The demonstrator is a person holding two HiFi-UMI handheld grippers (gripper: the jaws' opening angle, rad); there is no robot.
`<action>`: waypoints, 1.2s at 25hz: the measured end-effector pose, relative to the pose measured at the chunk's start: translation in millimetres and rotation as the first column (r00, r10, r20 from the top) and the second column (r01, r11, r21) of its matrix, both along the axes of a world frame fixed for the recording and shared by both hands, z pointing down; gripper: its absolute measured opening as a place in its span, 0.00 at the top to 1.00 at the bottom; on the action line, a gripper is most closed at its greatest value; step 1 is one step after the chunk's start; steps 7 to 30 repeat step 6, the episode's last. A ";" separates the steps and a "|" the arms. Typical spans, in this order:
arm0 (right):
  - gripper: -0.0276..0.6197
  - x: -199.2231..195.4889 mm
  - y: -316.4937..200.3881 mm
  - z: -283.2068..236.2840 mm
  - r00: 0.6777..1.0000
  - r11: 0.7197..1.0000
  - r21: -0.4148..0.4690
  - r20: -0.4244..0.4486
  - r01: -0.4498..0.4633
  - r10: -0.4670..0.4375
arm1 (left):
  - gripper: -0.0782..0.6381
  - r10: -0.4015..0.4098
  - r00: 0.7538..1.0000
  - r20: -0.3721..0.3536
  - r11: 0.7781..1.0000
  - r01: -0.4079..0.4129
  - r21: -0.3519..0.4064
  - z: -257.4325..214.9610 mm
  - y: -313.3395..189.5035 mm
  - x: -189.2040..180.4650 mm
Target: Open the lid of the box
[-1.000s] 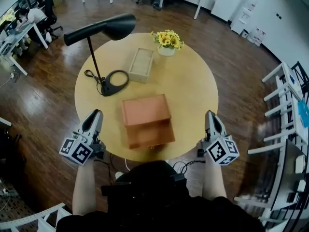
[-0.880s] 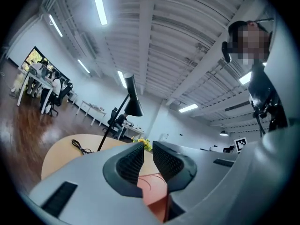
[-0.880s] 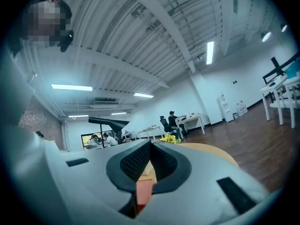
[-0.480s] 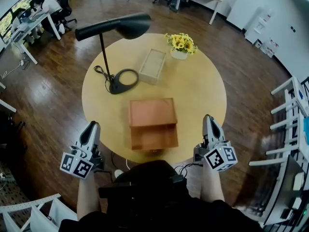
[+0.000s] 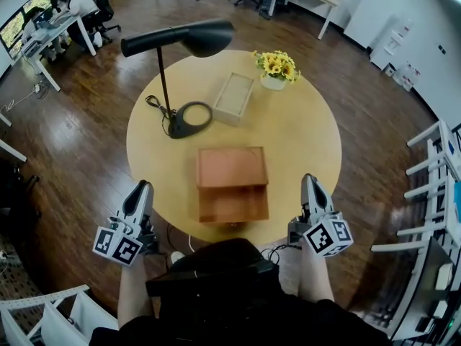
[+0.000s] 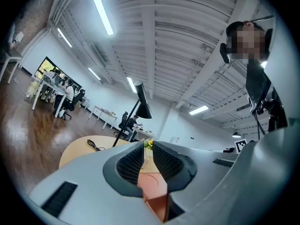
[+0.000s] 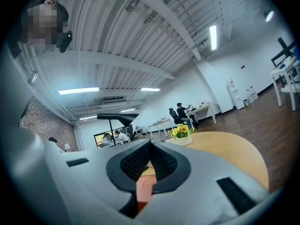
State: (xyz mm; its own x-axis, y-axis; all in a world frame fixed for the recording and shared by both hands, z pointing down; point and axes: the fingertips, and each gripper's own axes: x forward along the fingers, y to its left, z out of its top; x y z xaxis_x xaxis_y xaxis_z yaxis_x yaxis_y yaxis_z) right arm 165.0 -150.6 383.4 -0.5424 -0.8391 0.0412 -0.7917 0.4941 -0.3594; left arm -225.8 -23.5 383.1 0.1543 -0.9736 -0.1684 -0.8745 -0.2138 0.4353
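Orange-brown box point(image 5: 232, 182) sits toward the 6 o'clock edge of the round worktop point(image 5: 310, 135), lid down. My left tongs point(image 5: 142, 187) hover by the rim at 8 o'clock, clenched on nothing. My right tongs point(image 5: 308, 179) hover at 4 o'clock, likewise clenched and empty. Neither touches the box. A black lamp point(image 5: 205, 38) stands at 10 o'clock, a tray point(image 5: 234, 98) near 12, flowers point(image 5: 276, 65) at 1.

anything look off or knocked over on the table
Nothing stands out. The brown box lies closed and flat, the lamp and flower pot stand upright, nothing is spilled. Only the pale wooden box lies slightly askew to it.
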 end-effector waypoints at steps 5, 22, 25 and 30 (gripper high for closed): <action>0.96 -1.6 1.9 3.7 1.000 1.000 -0.007 -0.003 0.008 -0.008 | 0.82 0.013 0.999 -0.038 1.000 -0.013 -0.002 3.9 -0.1 1.8; 0.96 -1.9 2.4 3.8 1.000 1.000 -0.008 -0.007 0.010 -0.010 | 0.82 0.015 0.999 -0.047 1.000 -0.015 -0.003 4.8 0.2 1.8; 0.96 -1.9 2.4 3.8 1.000 1.000 -0.008 -0.007 0.010 -0.010 | 0.82 0.015 0.999 -0.047 1.000 -0.015 -0.003 4.8 0.2 1.8; 0.96 -1.9 2.4 3.8 1.000 1.000 -0.008 -0.007 0.010 -0.010 | 0.82 0.015 0.999 -0.047 1.000 -0.015 -0.003 4.8 0.2 1.8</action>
